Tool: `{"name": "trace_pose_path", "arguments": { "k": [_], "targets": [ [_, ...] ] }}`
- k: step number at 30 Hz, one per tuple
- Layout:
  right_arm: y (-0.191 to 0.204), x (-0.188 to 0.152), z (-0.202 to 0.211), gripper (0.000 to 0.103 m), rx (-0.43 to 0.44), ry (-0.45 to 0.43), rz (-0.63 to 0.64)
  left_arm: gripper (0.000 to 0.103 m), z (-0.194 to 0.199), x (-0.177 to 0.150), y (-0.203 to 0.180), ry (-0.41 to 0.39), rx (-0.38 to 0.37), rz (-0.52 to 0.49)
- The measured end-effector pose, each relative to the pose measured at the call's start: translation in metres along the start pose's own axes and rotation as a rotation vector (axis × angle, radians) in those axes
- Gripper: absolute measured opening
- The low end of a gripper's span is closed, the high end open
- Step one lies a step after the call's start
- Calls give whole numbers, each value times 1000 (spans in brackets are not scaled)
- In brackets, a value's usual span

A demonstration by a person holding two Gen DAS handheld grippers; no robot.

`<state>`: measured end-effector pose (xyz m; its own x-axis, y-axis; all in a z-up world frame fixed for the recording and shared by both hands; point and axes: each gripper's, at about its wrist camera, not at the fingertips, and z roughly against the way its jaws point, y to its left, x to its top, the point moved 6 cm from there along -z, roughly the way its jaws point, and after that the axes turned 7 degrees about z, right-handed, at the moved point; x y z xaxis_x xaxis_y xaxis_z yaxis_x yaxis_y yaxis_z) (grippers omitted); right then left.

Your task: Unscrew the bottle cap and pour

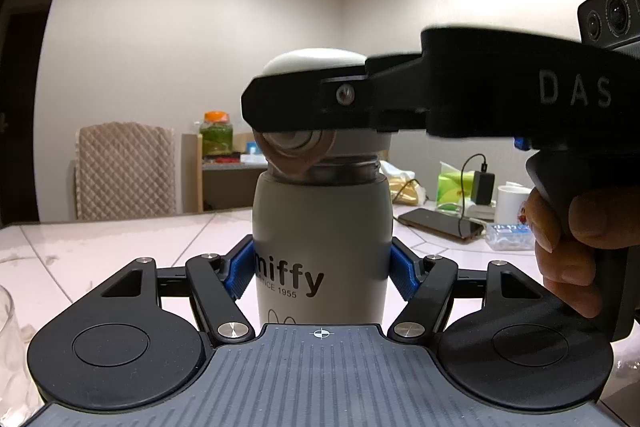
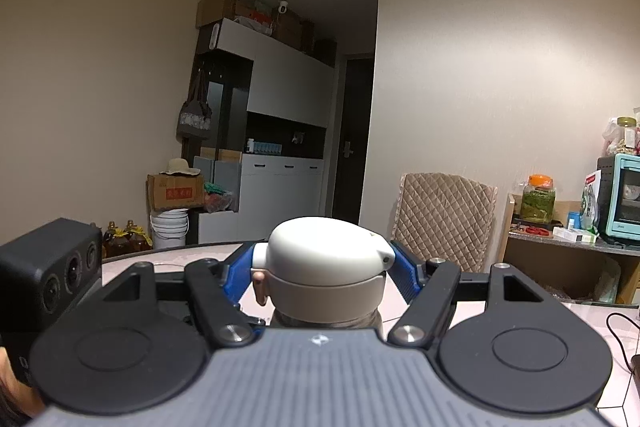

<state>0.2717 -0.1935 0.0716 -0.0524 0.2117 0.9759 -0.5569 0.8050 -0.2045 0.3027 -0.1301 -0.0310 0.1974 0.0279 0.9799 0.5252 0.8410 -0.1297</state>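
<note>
bottle [image 1: 322, 247] stands on the table [image 1: 120, 247], between the left gripper [image 1: 322, 269] pads | cap [image 2: 326, 265] on top of bottle, between the right gripper [image 2: 324, 275] pads | phone [image 1: 440, 223] and mug [image 1: 510, 203] behind, to the right | chair [image 1: 126, 171] behind, to the left

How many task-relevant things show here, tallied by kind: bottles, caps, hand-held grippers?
Bottles: 1, the grey miffy bottle
Caps: 1, the white cap
Hand-held grippers: 2, the left hand-held gripper clamping the bottle body, the right hand-held gripper clamping the cap
Total: 4
</note>
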Motion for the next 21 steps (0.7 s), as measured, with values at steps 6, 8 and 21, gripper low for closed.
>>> {"name": "trace_pose_path", "arguments": {
  "k": [6,8,21],
  "targets": [
    [1,4,2,72,-8,-10,4,72,-2,3,-2,3,0,2],
    [0,6,2,72,-11,-11,4,72,-3,5,-3,2,1,4],
    [-5,8,3,72,-31,-26,-11,72,-9,26,16,-1,6,8]
  ]
}}
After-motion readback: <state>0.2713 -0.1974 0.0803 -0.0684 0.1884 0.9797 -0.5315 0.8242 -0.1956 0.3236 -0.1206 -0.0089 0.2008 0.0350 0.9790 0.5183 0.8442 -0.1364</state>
